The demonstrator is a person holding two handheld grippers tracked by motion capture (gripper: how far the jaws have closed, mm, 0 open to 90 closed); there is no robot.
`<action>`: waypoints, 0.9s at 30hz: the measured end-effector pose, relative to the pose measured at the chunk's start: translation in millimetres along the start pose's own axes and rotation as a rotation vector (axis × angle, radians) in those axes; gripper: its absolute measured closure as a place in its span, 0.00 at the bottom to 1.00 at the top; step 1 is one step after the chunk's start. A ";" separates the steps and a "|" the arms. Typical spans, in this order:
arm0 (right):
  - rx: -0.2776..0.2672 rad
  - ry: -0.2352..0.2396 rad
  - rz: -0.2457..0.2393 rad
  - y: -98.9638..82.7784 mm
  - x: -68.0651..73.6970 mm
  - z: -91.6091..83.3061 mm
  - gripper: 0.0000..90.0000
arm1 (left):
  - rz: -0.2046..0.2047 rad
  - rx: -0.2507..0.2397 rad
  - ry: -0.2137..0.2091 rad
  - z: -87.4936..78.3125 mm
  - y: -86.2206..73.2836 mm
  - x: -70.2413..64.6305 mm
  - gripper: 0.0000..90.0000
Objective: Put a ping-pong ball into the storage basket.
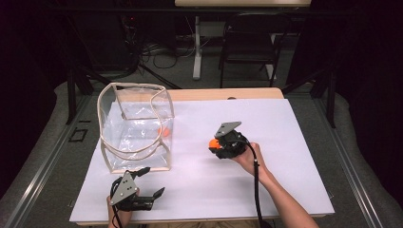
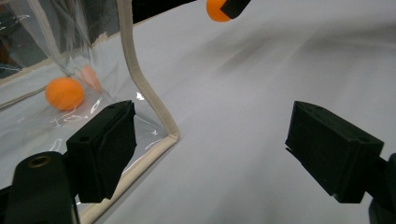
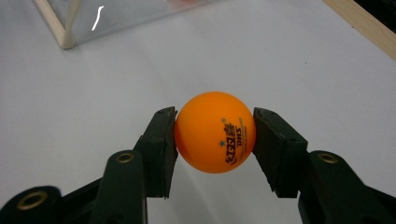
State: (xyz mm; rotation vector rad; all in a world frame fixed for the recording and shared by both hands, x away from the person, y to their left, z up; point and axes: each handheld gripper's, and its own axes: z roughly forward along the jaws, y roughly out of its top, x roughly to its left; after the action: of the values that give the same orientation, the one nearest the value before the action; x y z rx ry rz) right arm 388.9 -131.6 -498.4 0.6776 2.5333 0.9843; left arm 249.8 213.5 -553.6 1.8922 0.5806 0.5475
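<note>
- Clear bag (image 1: 135,126), ahead and left of the right gripper (image 1: 219,145): its soft rim sags, so the carried ball may strike it and bounce off.
- Left gripper (image 1: 151,183), jaws wide apart and empty, sits just beside the bag's near corner (rim unsupported).
- Orange ball (image 3: 215,132), pinched between the right gripper's pads above the sheet: smooth, round, could squirt out.
- Second ball (image 2: 65,93) already lies inside the bag.

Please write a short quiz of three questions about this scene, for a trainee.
1. True or false: the right gripper is shut on an orange ball.
2. Where does the second orange ball lie? A: inside the clear bag; B: on the chair; C: between the left gripper's jaws.
3. Fill in: the left gripper has its jaws ____.

Key: 1 true; 2 A; 3 open.
</note>
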 end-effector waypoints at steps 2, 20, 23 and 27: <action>-0.005 -0.001 -0.012 2.0 3.4 -0.4 0.57 | 0.002 -0.002 -0.001 0.5 0.4 0.2 0.17; -0.018 0.043 -0.053 15.0 16.2 1.8 0.57 | 0.004 0.000 -0.006 0.5 0.0 0.0 0.17; -0.024 0.054 -0.056 18.5 17.9 3.0 0.57 | 0.008 -0.001 -0.002 0.0 0.1 0.5 0.17; -0.027 0.071 -0.065 23.9 20.5 5.3 0.57 | 0.002 0.001 -0.001 0.3 -0.5 0.6 0.17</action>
State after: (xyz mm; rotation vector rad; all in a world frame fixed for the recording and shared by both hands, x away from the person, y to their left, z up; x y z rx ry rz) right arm 381.8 -102.2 -488.3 0.5582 2.5804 1.0361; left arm 250.4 213.9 -554.2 1.8947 0.5783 0.5474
